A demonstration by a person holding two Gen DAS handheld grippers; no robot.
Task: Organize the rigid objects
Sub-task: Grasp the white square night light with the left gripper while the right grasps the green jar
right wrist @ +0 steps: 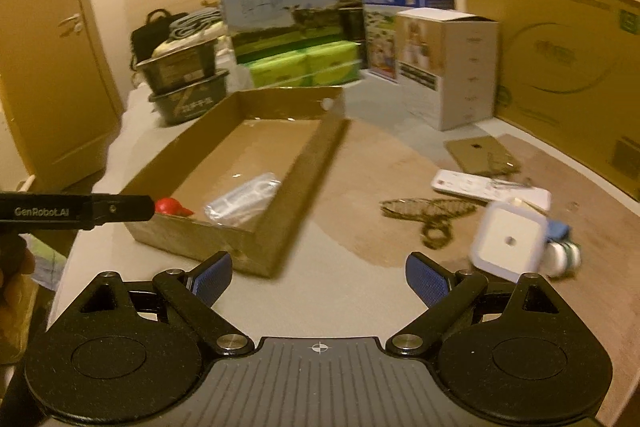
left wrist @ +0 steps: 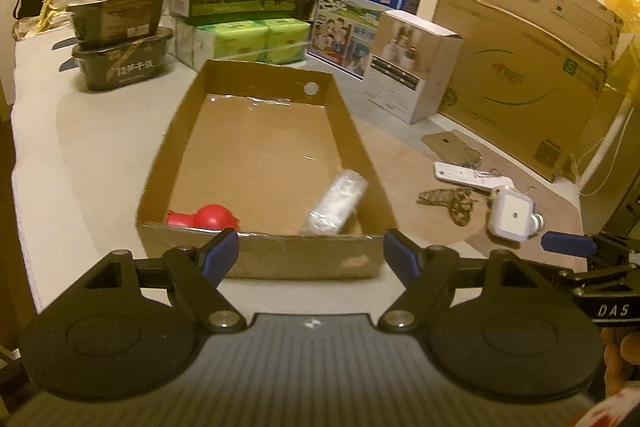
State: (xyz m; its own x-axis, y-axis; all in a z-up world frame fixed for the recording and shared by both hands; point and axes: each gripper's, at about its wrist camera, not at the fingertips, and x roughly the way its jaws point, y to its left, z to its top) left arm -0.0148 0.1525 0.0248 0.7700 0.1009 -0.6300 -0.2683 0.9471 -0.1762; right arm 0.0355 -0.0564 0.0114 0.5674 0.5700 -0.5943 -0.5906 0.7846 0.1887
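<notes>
Cardboard tray [left wrist: 352,131] between apart-jawed grippers

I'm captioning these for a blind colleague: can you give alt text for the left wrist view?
An open, empty left claw faces a shallow cardboard box holding a red toy and a clear wrapped packet. To its right on the table lie scissors, a white remote and a white square device.
</notes>
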